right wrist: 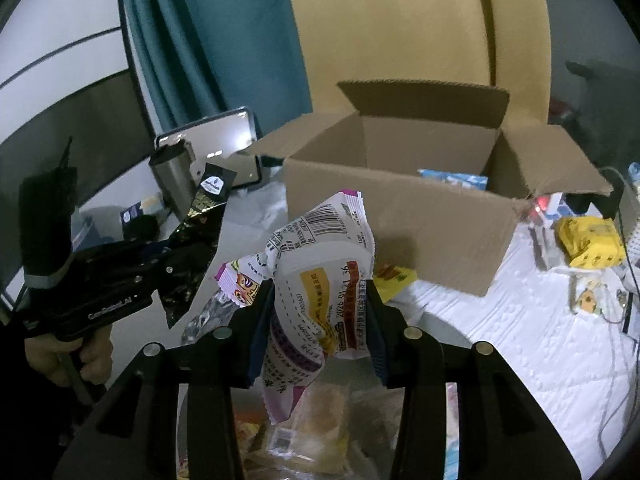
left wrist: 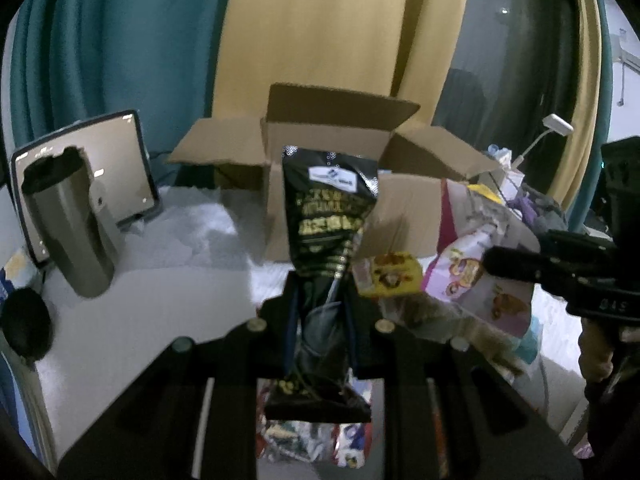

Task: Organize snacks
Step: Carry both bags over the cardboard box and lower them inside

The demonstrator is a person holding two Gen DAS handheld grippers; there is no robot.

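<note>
A steel tumbler (left wrist: pixel 70 232) and a propped tablet (left wrist: pixel 120 160) stand at the far left of a white table (left wrist: pixel 160 300), with a dark round object (left wrist: pixel 26 326) near the edge beside them. At centre, the left gripper (left wrist: pixel 320 312) pinches a black snack bag (left wrist: pixel 328 216) tight between its pads, holding it upright above a heap of wrappers (left wrist: pixel 316 440) and squarely in front of the open cardboard box (left wrist: pixel 340 140), hiding part of its near wall. A yellow packet (left wrist: pixel 390 274) lies just right of the bag. Further right, the right gripper (right wrist: pixel 318 320) clamps a crumpled white-and-purple pouch (right wrist: pixel 320 264) over more packets (right wrist: pixel 304 412), the pouch likewise raised before the box, where a blue pack (right wrist: pixel 452 178) lies inside. A yellow bag (right wrist: pixel 592 242) and cables (right wrist: pixel 612 312) clutter the table at the far right, behind teal (right wrist: pixel 224 40) and mustard curtains (right wrist: pixel 400 20).
</note>
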